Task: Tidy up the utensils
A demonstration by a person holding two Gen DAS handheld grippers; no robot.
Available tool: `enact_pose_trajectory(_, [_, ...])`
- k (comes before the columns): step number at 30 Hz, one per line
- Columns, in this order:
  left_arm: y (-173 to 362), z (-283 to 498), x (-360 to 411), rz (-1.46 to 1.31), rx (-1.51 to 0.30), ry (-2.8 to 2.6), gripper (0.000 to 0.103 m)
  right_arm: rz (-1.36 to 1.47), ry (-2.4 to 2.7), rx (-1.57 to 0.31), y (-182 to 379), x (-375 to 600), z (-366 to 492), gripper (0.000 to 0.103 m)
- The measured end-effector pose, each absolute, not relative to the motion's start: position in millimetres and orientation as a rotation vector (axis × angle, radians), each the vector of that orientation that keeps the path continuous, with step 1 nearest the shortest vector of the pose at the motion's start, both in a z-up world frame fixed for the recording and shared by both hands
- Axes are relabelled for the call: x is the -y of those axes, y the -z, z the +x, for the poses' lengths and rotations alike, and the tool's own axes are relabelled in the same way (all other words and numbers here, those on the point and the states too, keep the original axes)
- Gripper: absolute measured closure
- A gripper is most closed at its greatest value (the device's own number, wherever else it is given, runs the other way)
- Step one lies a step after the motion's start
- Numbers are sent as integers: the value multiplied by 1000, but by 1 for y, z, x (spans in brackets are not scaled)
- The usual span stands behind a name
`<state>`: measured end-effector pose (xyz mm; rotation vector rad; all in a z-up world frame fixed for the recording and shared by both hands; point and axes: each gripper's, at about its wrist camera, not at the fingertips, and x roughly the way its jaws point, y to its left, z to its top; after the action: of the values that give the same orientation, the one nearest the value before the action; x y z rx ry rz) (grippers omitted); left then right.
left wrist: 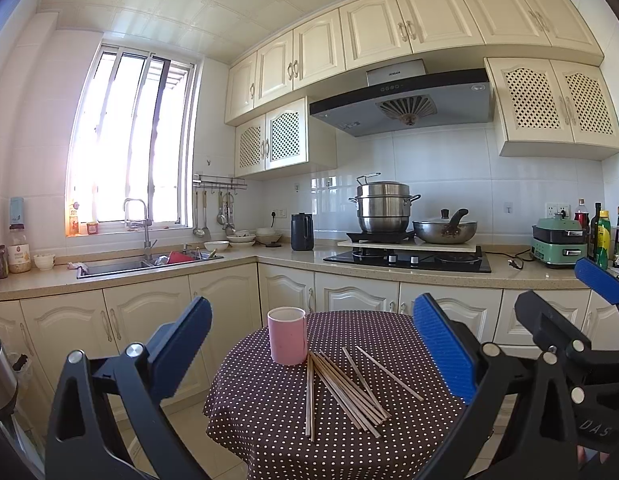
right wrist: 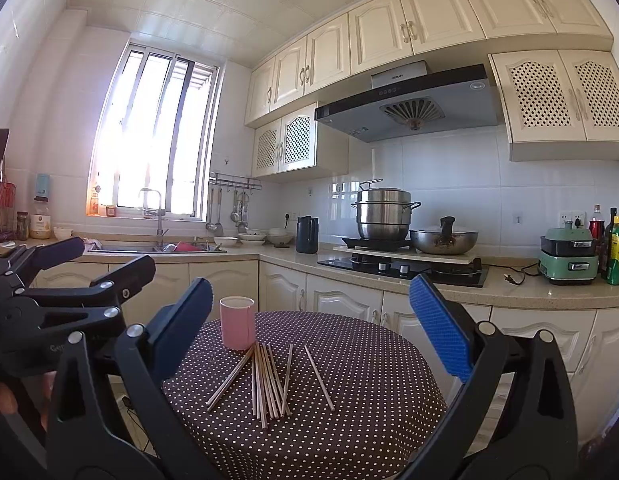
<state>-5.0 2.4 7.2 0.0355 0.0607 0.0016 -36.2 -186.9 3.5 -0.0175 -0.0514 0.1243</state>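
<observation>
Chopsticks (left wrist: pixel 345 390) are scattered just beside the pink cup (left wrist: pixel 287 335); left gripper (left wrist: pixel 329 344) and right gripper (right wrist: pixel 321 328) are held wide apart, empty

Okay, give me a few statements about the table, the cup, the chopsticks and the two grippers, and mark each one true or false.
1. The pink cup stands upright on the dotted tablecloth. True.
2. The chopsticks are already inside the cup. False: they lie loose on the cloth in front of it.
3. The left gripper is open and holds nothing. True.
4. The right gripper is shut on a chopstick. False: its fingers stand wide apart, empty.
5. A steamer pot sits on the stove behind the table. True.
</observation>
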Motion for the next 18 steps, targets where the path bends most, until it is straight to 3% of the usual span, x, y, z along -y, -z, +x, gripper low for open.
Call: enact_pose_trajectory(18, [-6,-5,-4,34,-61,-3,4,-16,-126,45,-2,182,-34,6])
